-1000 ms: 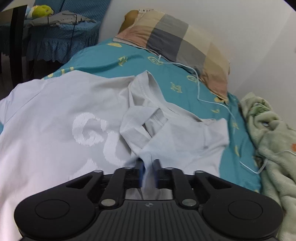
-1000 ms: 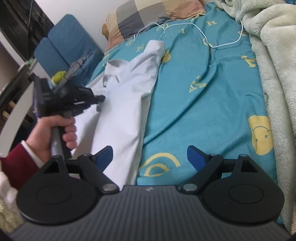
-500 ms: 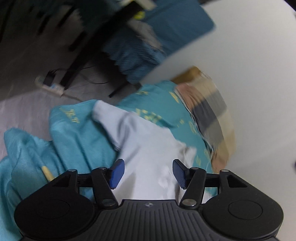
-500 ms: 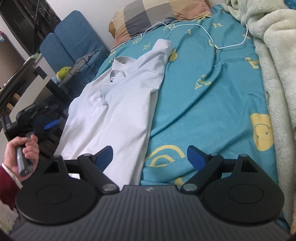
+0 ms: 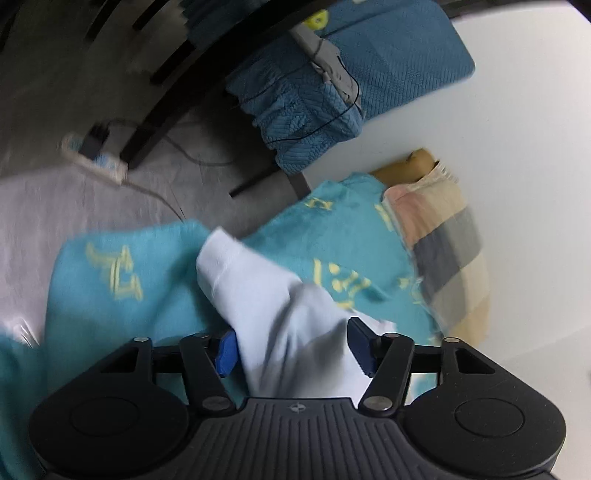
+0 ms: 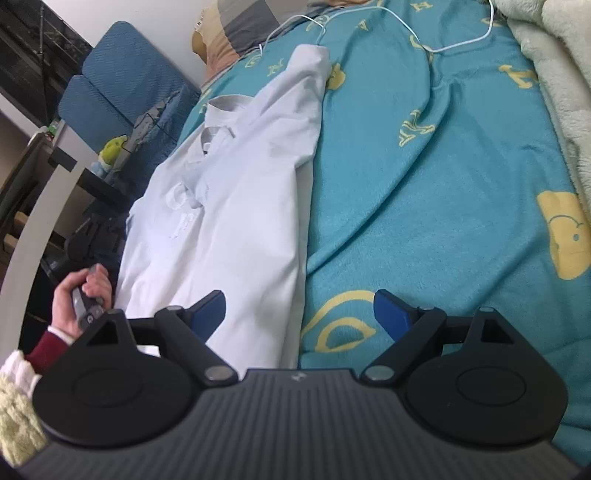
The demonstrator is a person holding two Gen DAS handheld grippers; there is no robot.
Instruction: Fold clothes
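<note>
Your left gripper point(image 5: 291, 349) had its jaws partly spread and closing, with the shirt's point(image 6: 236, 199) left sleeve point(image 5: 255, 291) lying between the blue pads point(image 5: 226, 350) but, as far as the blurred view showed, not yet pinched. That sleeve ran away from your left gripper toward the bed's edge, its cuff end hanging near the drop to the floor point(image 5: 55, 192). Your right gripper point(image 6: 299, 314) was spread wide and held nothing; it hovered over the shirt's hem, its left pad above the white cloth and its right pad above the blanket point(image 6: 443, 184). The shirt lay flat with its long axis running straight away from your right gripper, collar at the far end, and its right sleeve already laid over the body. Your left hand point(image 6: 79, 295) was the nearer one to the loose sleeve, so the coming fold looked to be its job: sleeve across toward the shirt's middle. Under it all was the teal blanket with yellow prints. Farther off were a white cable point(image 6: 369, 14), a checked pillow point(image 5: 447, 251) against the wall, and a blue chair point(image 5: 351, 85) beside the bed.
</note>
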